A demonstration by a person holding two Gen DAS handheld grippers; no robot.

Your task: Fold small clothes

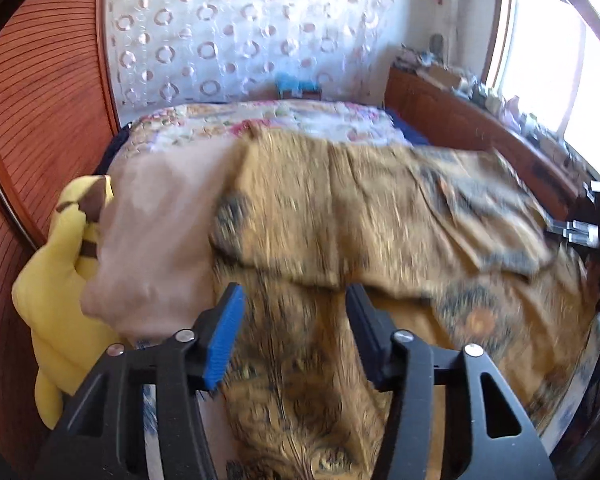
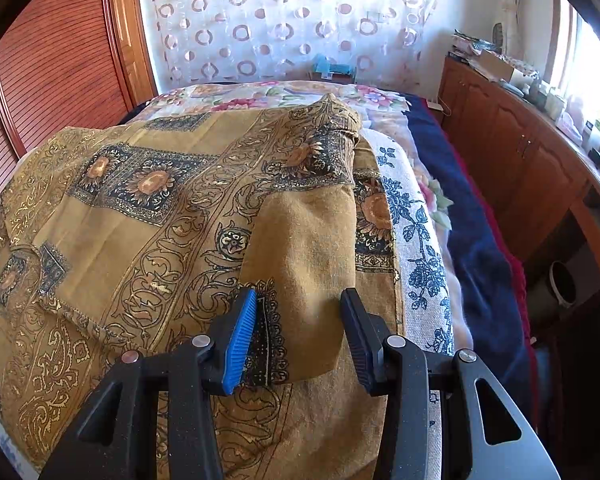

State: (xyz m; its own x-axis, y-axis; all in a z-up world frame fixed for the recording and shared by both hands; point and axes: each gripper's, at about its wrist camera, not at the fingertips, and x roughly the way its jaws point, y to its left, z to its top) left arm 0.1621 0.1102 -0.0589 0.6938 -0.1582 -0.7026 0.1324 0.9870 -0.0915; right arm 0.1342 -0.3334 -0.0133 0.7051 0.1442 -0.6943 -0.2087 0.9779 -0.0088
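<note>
No legible text, labels, brands, numbers or signs in either wrist view; items on far cabinet too small to read.

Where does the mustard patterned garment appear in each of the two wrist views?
Left wrist: mustard patterned garment fills the centre, blurred, spreading to the right.
Right wrist: it covers the left and centre, a folded flap in the middle.
Shared landmark: white curtain with circles behind the bed.
</note>
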